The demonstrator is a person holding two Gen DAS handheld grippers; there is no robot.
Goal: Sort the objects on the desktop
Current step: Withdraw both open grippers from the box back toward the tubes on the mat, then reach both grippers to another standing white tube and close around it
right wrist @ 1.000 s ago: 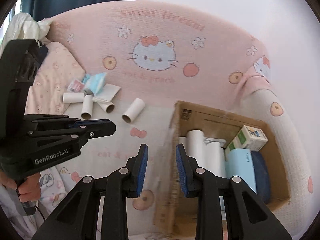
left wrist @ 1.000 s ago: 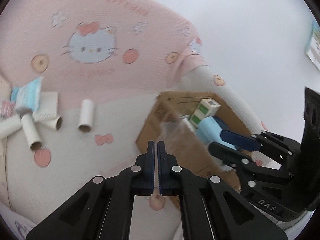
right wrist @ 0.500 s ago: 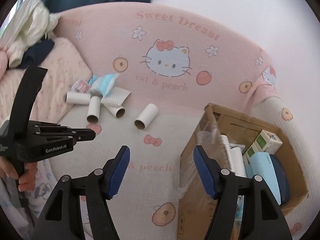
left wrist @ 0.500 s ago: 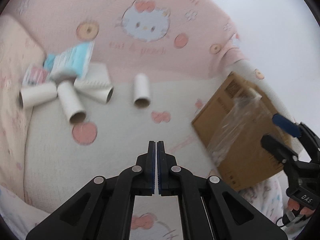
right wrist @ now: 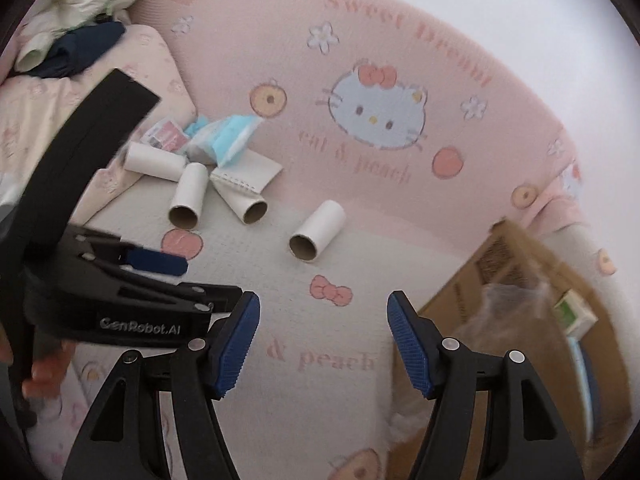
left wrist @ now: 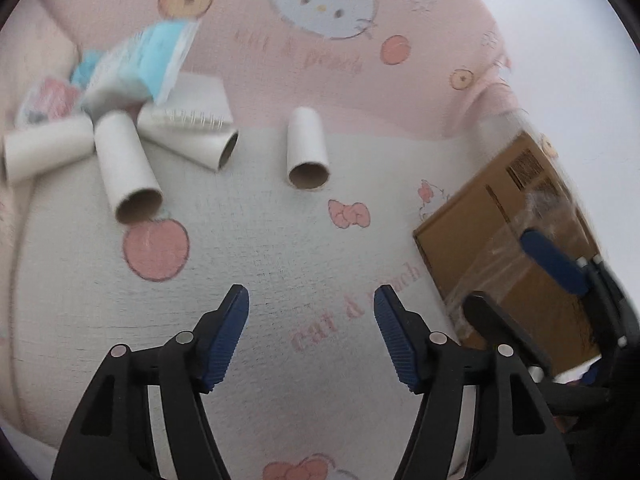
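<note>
Several cardboard tubes lie on a pink and white cartoon-cat blanket. One tube (left wrist: 307, 148) (right wrist: 318, 231) lies alone in the middle; a cluster of three tubes (left wrist: 127, 168) (right wrist: 188, 195) sits to the left beside a blue packet (left wrist: 148, 60) (right wrist: 226, 136) and a small spiral notepad (left wrist: 196, 104) (right wrist: 248, 172). My left gripper (left wrist: 311, 304) hovers above the blanket short of the lone tube, its jaws opening with nothing between them. My right gripper (right wrist: 323, 308) is open and empty too, just left of the cardboard box (right wrist: 516, 272) (left wrist: 500, 232).
The box holds a green and white carton (right wrist: 574, 314) and other packs, with clear plastic wrap (right wrist: 508, 304) at its near corner. Crumpled clothes (right wrist: 68, 36) lie at the far left. A hand (right wrist: 40, 372) holds the left tool. White wall stands behind.
Both grippers came down closer to the blanket and swung left, away from the box. The left jaws went from shut to wide apart; the right jaws widened earlier and stayed apart.
</note>
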